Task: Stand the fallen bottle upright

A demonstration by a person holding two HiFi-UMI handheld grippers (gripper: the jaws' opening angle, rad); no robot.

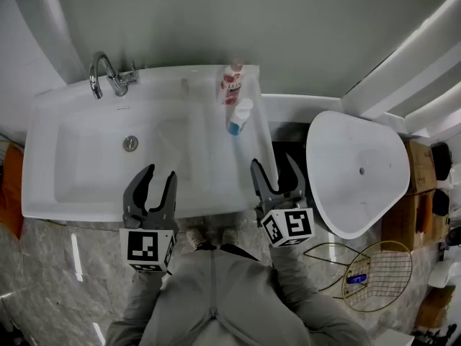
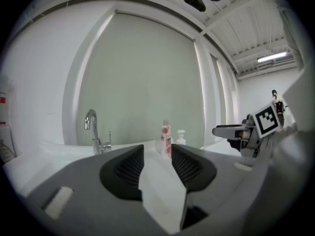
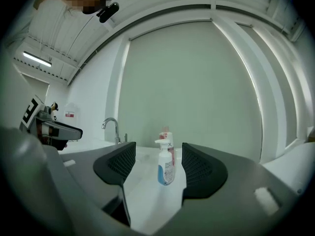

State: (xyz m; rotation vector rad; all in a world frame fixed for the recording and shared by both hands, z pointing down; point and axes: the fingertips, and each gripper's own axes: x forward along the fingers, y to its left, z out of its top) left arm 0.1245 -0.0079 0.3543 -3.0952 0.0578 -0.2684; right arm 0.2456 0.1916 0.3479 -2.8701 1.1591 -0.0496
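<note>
The white pump bottle with a blue label (image 1: 240,116) (image 3: 166,168) stands upright on the right rear rim of the white rectangular washbasin (image 1: 72,143). In the right gripper view it appears framed in the gap between that gripper's jaws, well ahead of their tips and touching neither. Just beyond it from those jaws, closer to the grey-green wall, the slim pink-and-white flowered bottle (image 1: 231,83) (image 3: 165,133) is upright too, partly hidden behind the pump bottle. The right gripper (image 1: 274,166) hangs over the basin's near right corner with its jaws spread apart and nothing gripped. The left gripper (image 1: 160,175) sits over the near edge of the basin, its jaws likewise parted and empty. In its own view the flowered bottle (image 2: 166,139) shows far ahead in the gap, with the pump bottle (image 2: 181,137) just right of it. The curved chrome tap (image 1: 108,74) (image 2: 93,132) stands far ahead and to the left of the left jaws, and the round metal drain (image 1: 130,143) lies nearer, just ahead of them. To the right of the right jaws rests a white rounded tub (image 1: 356,168).
</note>
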